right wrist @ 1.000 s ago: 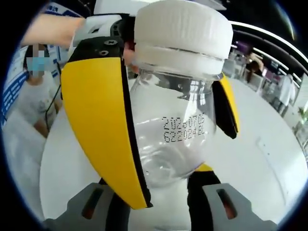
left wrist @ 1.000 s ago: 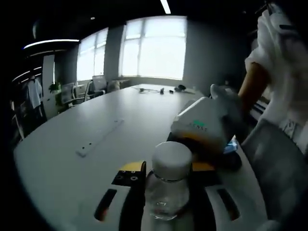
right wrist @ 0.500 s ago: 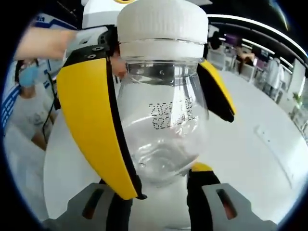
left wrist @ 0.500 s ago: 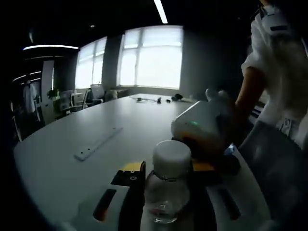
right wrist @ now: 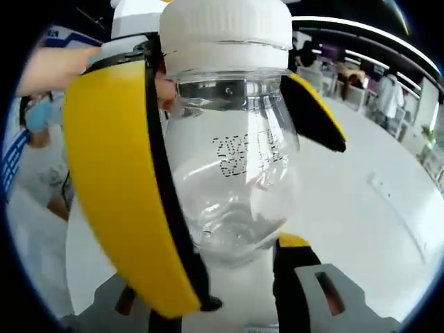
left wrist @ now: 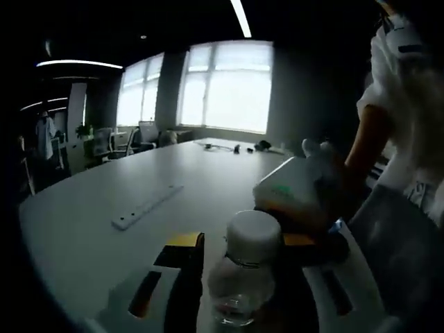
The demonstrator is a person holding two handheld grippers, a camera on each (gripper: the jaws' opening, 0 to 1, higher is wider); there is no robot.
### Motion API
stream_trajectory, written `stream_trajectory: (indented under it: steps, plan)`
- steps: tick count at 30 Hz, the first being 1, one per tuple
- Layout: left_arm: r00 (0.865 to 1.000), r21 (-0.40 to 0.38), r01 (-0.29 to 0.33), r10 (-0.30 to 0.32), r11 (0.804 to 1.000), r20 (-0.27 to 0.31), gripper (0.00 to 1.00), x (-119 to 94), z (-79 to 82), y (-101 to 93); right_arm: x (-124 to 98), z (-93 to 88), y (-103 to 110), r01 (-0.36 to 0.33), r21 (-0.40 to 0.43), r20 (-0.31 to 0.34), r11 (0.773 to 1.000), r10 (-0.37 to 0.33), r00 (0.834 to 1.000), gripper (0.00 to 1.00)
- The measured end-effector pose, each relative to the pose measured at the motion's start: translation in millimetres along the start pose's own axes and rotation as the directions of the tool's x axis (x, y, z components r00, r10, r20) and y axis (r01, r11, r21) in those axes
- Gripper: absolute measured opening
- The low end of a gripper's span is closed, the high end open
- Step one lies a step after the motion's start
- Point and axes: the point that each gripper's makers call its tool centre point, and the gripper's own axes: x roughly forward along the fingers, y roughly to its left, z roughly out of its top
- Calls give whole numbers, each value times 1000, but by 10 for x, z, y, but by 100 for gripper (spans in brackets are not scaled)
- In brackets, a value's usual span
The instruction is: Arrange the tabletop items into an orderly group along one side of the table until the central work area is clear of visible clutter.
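Observation:
A clear plastic bottle (left wrist: pixel 239 291) with a white cap (left wrist: pixel 254 237) stands between the dark, yellow-tipped jaws of my left gripper (left wrist: pixel 241 244), which is shut on it. My right gripper's white body (left wrist: pixel 295 191) comes in from the right just behind the bottle. In the right gripper view the bottle (right wrist: pixel 236 173) looms large, printed date code facing me. The left gripper's yellow fingers (right wrist: pixel 118 201) clamp its shoulders from above. My right gripper (right wrist: pixel 239 253) is closed around the bottle's lower part. Its left jaw is hidden behind the yellow finger.
A long white table (left wrist: pixel 90 222) stretches toward bright windows. A flat metal strip (left wrist: pixel 147 206) lies on it, and small dark items (left wrist: pixel 239 148) sit at its far end. Office chairs (left wrist: pixel 118 142) line the left. A person in white (left wrist: pixel 409 104) stands at the right.
Both views have shifted a little with the hands. In the right gripper view the left gripper's yellow finger looms larger and nearer. The bottle stays between both pairs of jaws.

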Motion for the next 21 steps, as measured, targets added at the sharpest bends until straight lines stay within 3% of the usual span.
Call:
stream_trajectory:
  steps: [6, 8, 10, 13, 15, 17, 21]
  plan:
    - [1000, -2, -18, 18, 1000, -22, 51, -71, -5, -18, -100, 5, -17, 16, -2, -8, 1000, -16, 1000, 57]
    - [997, -46, -64, 61, 997, -51, 67, -95, -48, -10, -151, -24, -43, 29, 9, -20, 1000, -29, 999, 63]
    - [995, -8, -85, 84, 996, -53, 81, -99, -50, -32, -214, -10, -58, 43, 19, -4, 999, -43, 999, 70]
    - [995, -16, -77, 76, 997, -60, 78, -139, -62, -126, -332, 31, -41, 44, 18, 24, 999, -44, 999, 72]
    - [994, -10, -88, 87, 996, -66, 82, -163, -58, -156, -372, 40, -41, 44, 17, 29, 999, -45, 999, 75]
    - [989, -15, -123, 121, 992, -80, 95, -189, -57, -138, -399, 37, -49, 49, 35, 25, 998, -50, 998, 77]
    - [985, 5, -150, 149, 989, -91, 97, -253, 3, -172, -486, 64, 17, 39, 47, 39, 998, -41, 998, 83]
